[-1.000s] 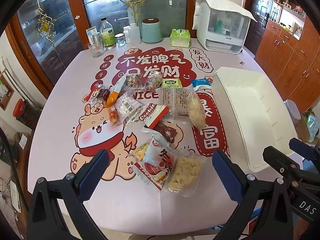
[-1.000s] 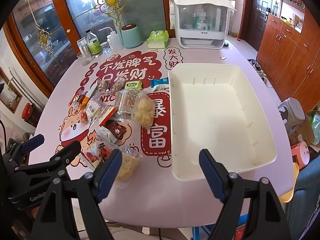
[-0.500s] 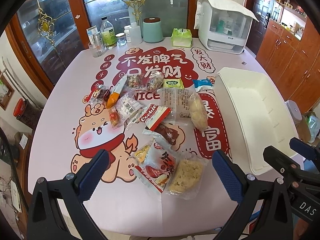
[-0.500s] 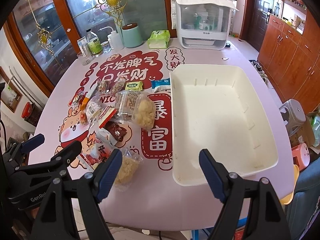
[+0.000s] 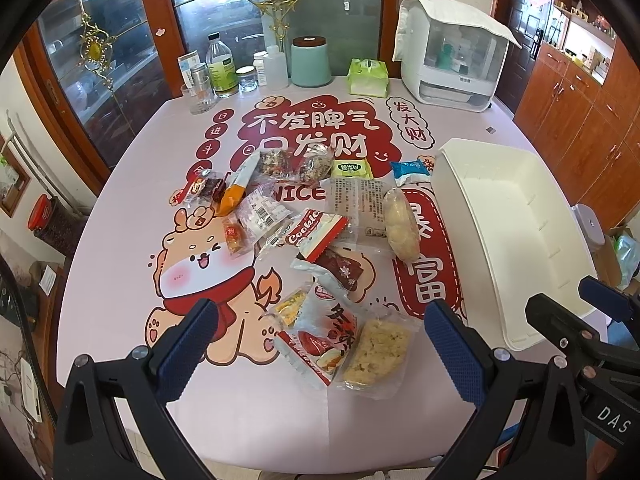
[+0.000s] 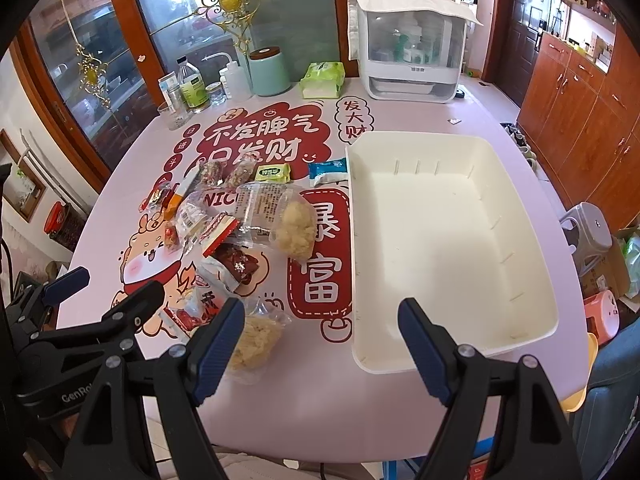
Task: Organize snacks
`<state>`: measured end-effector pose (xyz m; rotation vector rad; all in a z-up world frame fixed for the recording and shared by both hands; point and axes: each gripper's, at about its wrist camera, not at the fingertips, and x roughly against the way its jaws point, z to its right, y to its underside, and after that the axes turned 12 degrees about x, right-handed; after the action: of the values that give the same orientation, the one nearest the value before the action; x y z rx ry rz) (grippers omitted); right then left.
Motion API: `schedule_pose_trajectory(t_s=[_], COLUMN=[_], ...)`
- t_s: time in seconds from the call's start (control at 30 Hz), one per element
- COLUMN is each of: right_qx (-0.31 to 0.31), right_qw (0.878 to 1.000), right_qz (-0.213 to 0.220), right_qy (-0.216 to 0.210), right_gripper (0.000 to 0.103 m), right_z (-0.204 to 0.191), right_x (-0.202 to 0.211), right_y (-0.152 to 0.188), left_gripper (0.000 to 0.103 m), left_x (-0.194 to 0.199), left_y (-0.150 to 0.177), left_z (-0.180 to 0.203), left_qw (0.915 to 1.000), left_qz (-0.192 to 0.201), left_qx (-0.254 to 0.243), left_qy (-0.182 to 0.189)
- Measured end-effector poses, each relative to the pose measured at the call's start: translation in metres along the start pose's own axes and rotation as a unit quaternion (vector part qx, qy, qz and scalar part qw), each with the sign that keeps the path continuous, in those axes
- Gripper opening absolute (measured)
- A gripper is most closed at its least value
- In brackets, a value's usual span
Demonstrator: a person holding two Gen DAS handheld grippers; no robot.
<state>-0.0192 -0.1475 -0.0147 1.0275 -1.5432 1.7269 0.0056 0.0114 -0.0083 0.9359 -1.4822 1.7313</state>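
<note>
Several wrapped snacks lie scattered on the pink printed table: a red Cookie pack (image 5: 318, 232), a clear bag of pale puffs (image 5: 400, 224), a yellow crispy bar (image 5: 376, 354), a blue pack (image 5: 410, 170). A white rectangular bin (image 6: 452, 240) stands empty to their right. My left gripper (image 5: 320, 346) hovers open above the near snacks, holding nothing. My right gripper (image 6: 322, 346) hangs open over the near table edge between the yellow crispy bar (image 6: 254, 338) and the bin. The left gripper's body (image 6: 80, 320) shows at lower left in the right wrist view.
At the table's far edge stand bottles and jars (image 5: 218, 66), a teal canister (image 5: 310, 62), a green tissue pack (image 5: 368, 76) and a white covered appliance (image 5: 452, 68). Wooden cabinets (image 6: 580, 92) and plastic stools (image 6: 588, 232) are on the right.
Both grippers have drifted slightly forward and lower toward the table; the snacks and bin sit a little lower in view. Both stay open.
</note>
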Motion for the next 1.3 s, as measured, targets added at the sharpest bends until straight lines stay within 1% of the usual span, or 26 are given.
schedule_pose_trajectory(t_s=[0.2, 0.37, 0.47, 0.63, 0.83, 1.0, 1.17, 1.23, 1.3], right_qx=[0.000, -0.002, -0.005, -0.011, -0.014, -0.025, -0.028, -0.030, -0.033], right_qw=[1.000, 0.999, 0.999, 0.999, 0.999, 0.999, 0.999, 0.999, 0.999], right_qz=[0.007, 0.033, 0.040, 0.034, 0.029, 0.025, 0.021, 0.016, 0.011], right_qy=[-0.005, -0.024, -0.027, -0.031, -0.015, -0.008, -0.005, -0.014, -0.021], right_gripper=[0.080, 0.080, 0.080, 0.080, 0.080, 0.080, 0.080, 0.080, 0.080], right_z=[-0.003, -0.005, -0.010, -0.022, -0.042, -0.057, -0.076, -0.084, -0.091], right_x=[0.003, 0.013, 0.016, 0.013, 0.013, 0.012, 0.009, 0.005, 0.000], right_y=[-0.001, -0.003, -0.006, -0.013, -0.022, -0.031, -0.040, -0.044, -0.047], left_gripper=[0.102, 0.102, 0.102, 0.102, 0.102, 0.102, 0.102, 0.102, 0.102], left_x=[0.004, 0.010, 0.013, 0.013, 0.008, 0.008, 0.002, -0.001, -0.001], left_y=[0.000, -0.002, -0.006, -0.015, -0.031, -0.047, -0.062, -0.068, -0.072], left_z=[0.001, -0.002, -0.007, -0.023, -0.039, -0.058, -0.081, -0.095, -0.109], left_qw=[1.0000, 0.9999, 0.9999, 0.9999, 0.9999, 0.9998, 0.9992, 0.9981, 0.9970], left_qz=[0.004, 0.009, 0.010, 0.010, 0.003, 0.006, -0.005, -0.011, -0.002], left_qx=[-0.001, -0.002, -0.003, -0.001, -0.014, -0.017, -0.029, -0.028, -0.024], left_qy=[-0.003, -0.008, -0.013, -0.013, -0.001, 0.007, 0.029, 0.054, 0.073])
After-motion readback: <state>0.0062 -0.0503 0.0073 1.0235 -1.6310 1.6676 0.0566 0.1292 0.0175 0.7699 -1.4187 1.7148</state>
